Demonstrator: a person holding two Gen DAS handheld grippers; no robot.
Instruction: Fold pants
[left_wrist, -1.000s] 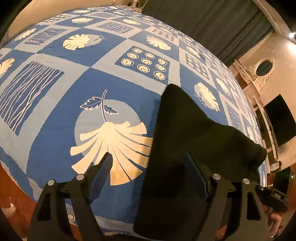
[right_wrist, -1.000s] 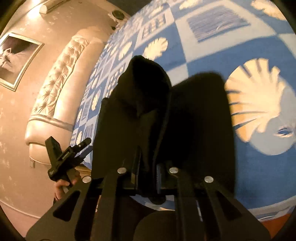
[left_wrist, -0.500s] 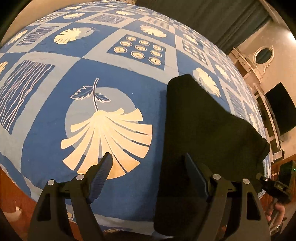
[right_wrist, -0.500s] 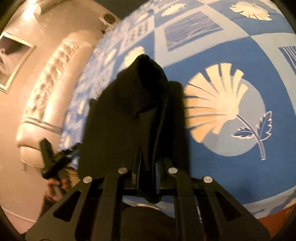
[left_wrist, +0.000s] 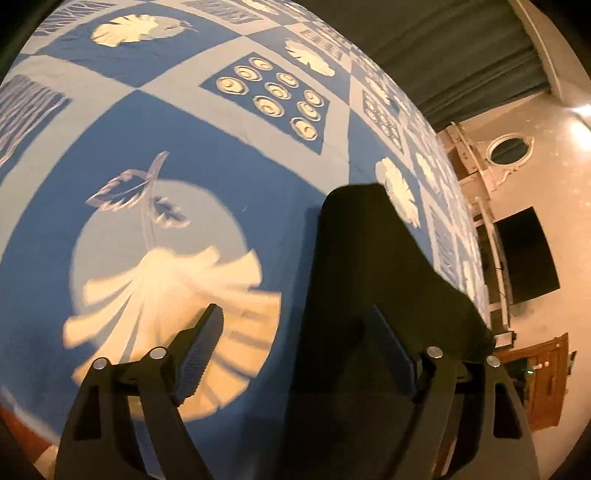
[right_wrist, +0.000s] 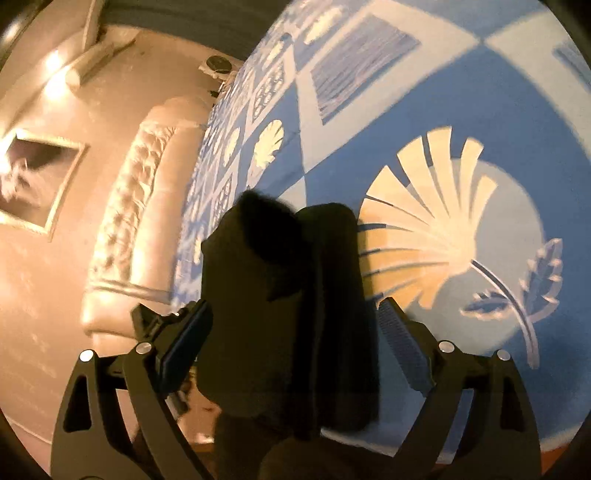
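- The black pants (left_wrist: 376, 295) are lying folded on the blue bedspread (left_wrist: 207, 147).
- The left gripper (left_wrist: 295, 343) is hanging wide apart, holding nothing.
- The right gripper (right_wrist: 295, 332) is also spread apart above the pants, maybe because the fold is done.

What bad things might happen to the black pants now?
The pants lie near the bed's edge, with part hanging over the bedspread, so they might slide off. Both the right gripper and left gripper have jaws open, so nothing holds the fold, which could flop open.
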